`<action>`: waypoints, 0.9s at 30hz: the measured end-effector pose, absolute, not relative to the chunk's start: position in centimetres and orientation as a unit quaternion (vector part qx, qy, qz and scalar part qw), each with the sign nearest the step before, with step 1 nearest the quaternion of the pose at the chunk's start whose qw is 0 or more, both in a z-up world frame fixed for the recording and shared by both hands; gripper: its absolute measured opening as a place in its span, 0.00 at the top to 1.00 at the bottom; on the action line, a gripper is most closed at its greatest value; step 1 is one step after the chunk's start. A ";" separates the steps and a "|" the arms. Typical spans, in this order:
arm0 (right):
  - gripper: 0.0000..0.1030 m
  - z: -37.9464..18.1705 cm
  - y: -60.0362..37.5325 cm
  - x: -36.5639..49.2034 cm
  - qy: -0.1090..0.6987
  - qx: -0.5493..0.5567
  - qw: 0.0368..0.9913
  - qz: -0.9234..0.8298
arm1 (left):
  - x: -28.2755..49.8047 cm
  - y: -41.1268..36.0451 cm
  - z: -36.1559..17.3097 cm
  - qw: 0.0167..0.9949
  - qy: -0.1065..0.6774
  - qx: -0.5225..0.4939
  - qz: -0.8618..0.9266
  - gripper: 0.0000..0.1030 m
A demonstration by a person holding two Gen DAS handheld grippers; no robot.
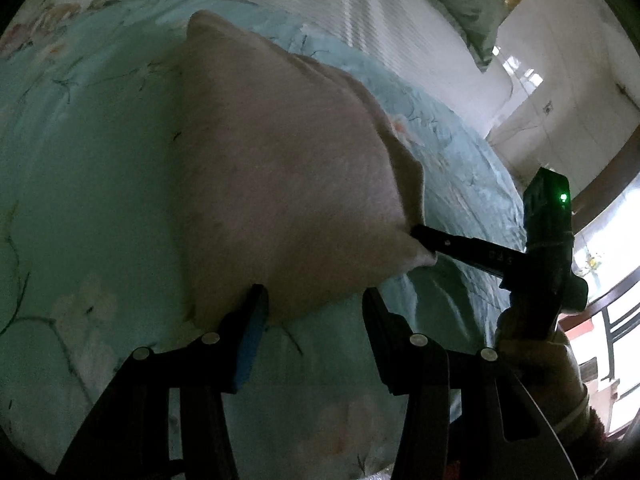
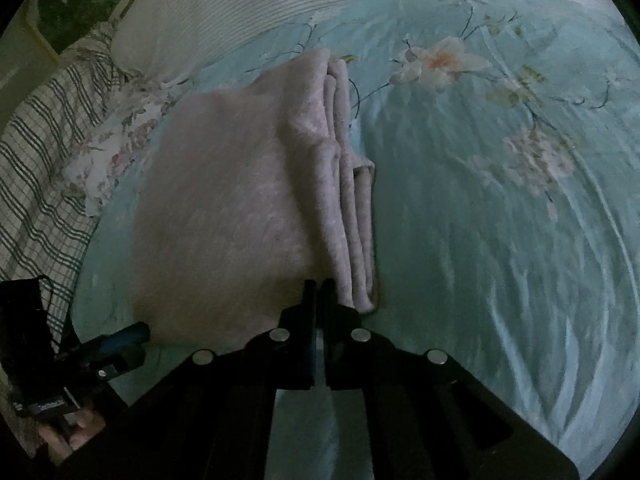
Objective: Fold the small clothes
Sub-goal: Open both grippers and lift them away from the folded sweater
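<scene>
a dim bedroom, with a teal floral bedspread (image 2: 500,208) covering the bed. on it lies a folded pinkish fleece garment (image 2: 240,208), and every place below is given relative to that garment.

the right gripper (image 2: 318,282) is clenched on the garment's near corner, its fingers pressed together with cloth between them; the left wrist view shows the same grip from the side, the right gripper (image 1: 416,234) biting the corner where it lifts slightly off the bedspread (image 1: 80,168). the left gripper (image 1: 316,300) stands released, its fingers apart at the garment's near edge, touching or just above it; which one cannot be told.

only the right wrist view shows the stacked fold layers running along the garment's right side, and the left gripper (image 2: 132,334) just beside its near left corner. only the left wrist view shows the garment (image 1: 280,168) as one broad smooth face.

beyond the garment lies a white ribbed blanket (image 2: 248,4). to its left is a green-striped checked sheet (image 2: 36,160). the left wrist view shows a pale wall (image 1: 560,80) and a bright window (image 1: 608,312) well beyond the garment.
</scene>
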State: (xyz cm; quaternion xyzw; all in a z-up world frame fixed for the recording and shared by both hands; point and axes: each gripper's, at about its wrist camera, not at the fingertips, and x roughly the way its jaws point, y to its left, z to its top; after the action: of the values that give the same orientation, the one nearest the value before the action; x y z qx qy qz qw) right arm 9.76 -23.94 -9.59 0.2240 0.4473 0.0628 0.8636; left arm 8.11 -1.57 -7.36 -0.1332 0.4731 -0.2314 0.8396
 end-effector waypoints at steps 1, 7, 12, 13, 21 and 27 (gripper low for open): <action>0.95 -9.2 -23.7 9.4 0.446 0.219 0.866 0.060 | 7.7 -1.4 -7.1 0.841 0.473 -0.132 -0.227 0.52; 0.32 -6.9 -22.7 6.9 0.429 0.205 0.878 0.055 | 4.6 0.9 -5.9 0.864 0.459 -0.111 -0.176 0.38; 0.25 -6.3 -20.8 4.1 0.429 0.171 0.885 0.063 | 2.4 3.9 -6.0 0.874 0.465 -0.091 -0.104 0.21; 0.24 -6.5 -20.5 3.6 0.433 0.166 0.884 0.062 | 2.2 4.4 -6.2 0.873 0.469 -0.090 -0.095 0.21; 0.22 -7.6 -18.9 1.1 0.453 0.145 0.876 0.074 | 0.8 5.1 -6.5 0.872 0.480 -0.065 -0.063 0.21; 0.11 -6.8 -19.0 -0.5 0.444 0.123 0.885 0.069 | -0.6 1.5 -5.9 0.880 0.471 0.037 -0.050 0.21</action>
State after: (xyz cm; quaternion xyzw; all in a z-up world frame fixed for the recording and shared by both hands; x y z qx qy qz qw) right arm -0.54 -19.00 -6.75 0.1234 0.4441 0.0695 0.8847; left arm -0.63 1.46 -5.94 0.0371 0.4707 -0.0499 0.8801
